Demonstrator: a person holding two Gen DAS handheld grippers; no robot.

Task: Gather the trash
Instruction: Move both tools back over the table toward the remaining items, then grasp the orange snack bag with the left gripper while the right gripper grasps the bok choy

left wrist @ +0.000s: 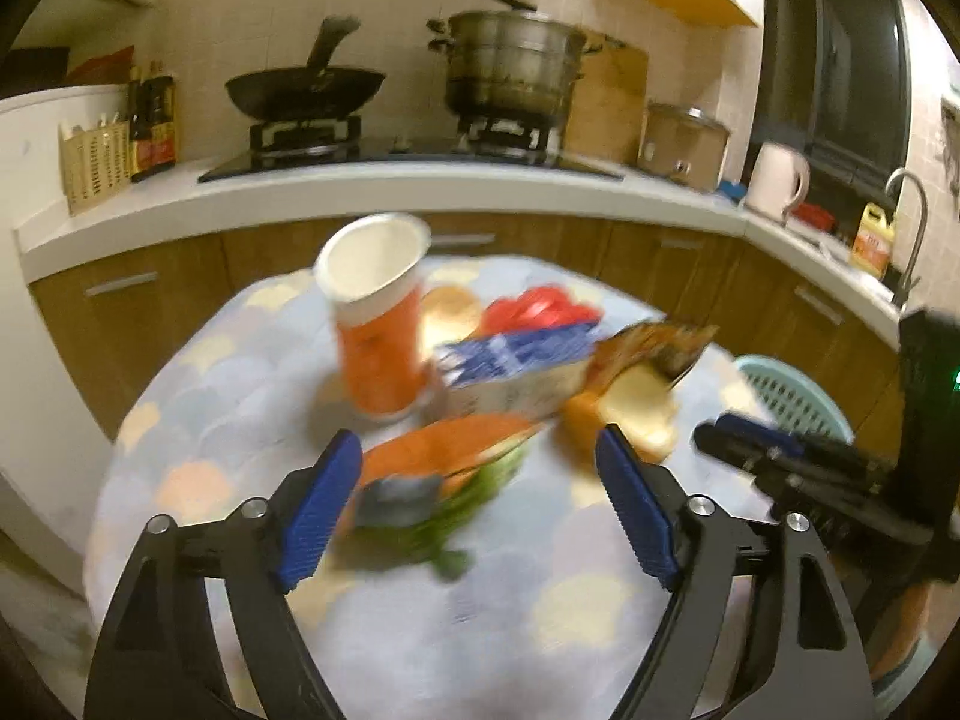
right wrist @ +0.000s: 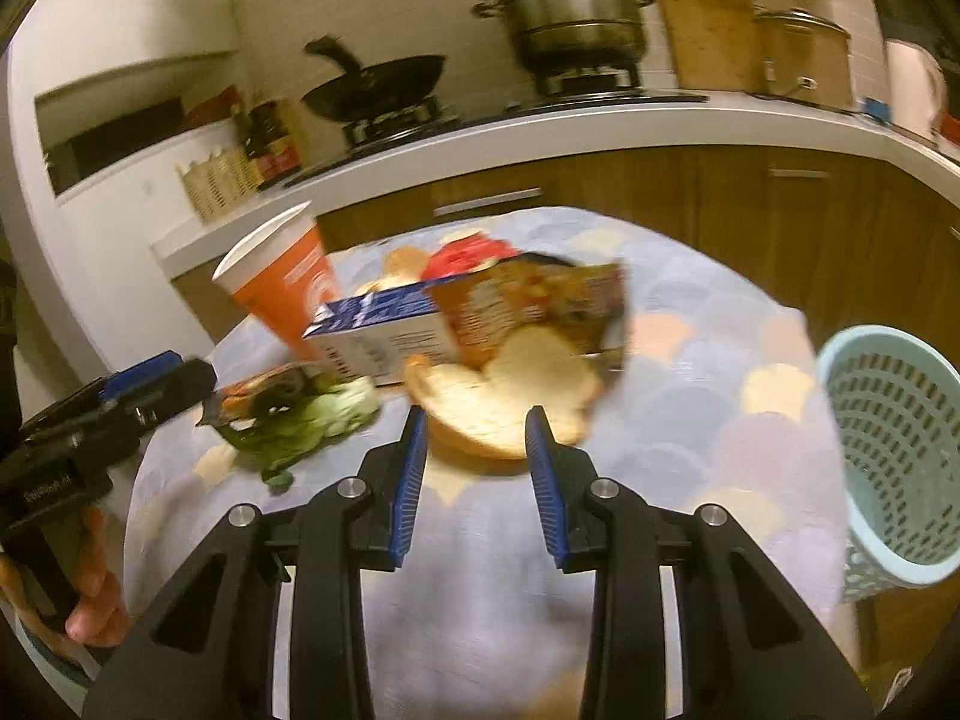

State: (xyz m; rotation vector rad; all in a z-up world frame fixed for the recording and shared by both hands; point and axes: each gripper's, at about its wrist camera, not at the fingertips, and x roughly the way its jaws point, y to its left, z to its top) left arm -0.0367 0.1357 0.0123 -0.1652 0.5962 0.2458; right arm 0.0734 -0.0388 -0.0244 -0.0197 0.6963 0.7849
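Observation:
A pile of trash lies on a round table with a pastel cloth [left wrist: 420, 630]: an orange paper cup [left wrist: 375, 324], a blue-and-white carton [left wrist: 516, 369], an orange snack bag [left wrist: 651, 348], a bread slice [left wrist: 639, 414], an orange wrapper [left wrist: 444, 450] and green leaves [left wrist: 456, 516]. My left gripper [left wrist: 480, 480] is open and empty, just before the wrapper and leaves. My right gripper [right wrist: 477, 426] is open and empty, its tips at the near edge of the bread slice [right wrist: 510, 402]. The cup [right wrist: 282, 294], carton [right wrist: 384, 330] and snack bag [right wrist: 534, 306] lie beyond.
A light-blue perforated basket [right wrist: 894, 450] stands at the table's right edge, and shows in the left wrist view [left wrist: 792, 396]. Red items [left wrist: 540, 306] lie behind the pile. Behind the table runs a kitchen counter [left wrist: 420, 192] with a wok, a steamer pot and a kettle.

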